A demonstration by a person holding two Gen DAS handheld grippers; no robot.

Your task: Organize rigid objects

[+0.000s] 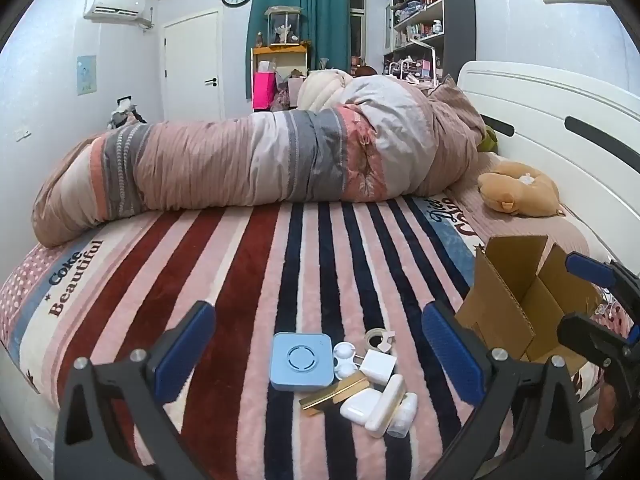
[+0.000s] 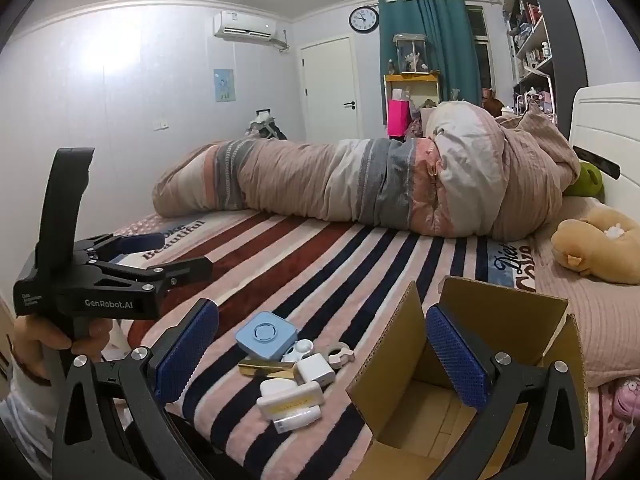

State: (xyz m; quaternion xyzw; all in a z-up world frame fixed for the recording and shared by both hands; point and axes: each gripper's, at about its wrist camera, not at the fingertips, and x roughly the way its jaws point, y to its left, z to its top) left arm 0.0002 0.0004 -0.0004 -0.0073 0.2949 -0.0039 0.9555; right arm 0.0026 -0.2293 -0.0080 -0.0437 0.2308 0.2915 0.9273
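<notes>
Both the left gripper (image 1: 316, 354) and the right gripper (image 2: 322, 350) are held wide open and empty. A pile of small items (image 1: 344, 376) lies on the striped blanket (image 1: 240, 264), just beside an open box (image 2: 472, 364). A rolled duvet (image 1: 256, 164) is seen beyond.

The bed's striped blanket (image 1: 256, 280) carries a heap of small objects (image 1: 340, 376), a cardboard box (image 1: 516, 300), a rolled quilt (image 1: 248, 164) and 1 plush toy (image 1: 520, 194).

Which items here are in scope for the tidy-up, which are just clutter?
In scope: blue square device, gold bar, white charger cube, white earbud case, tape roll, cardboard box.
Just lying about: rolled duvet, plush toy, striped blanket.
</notes>
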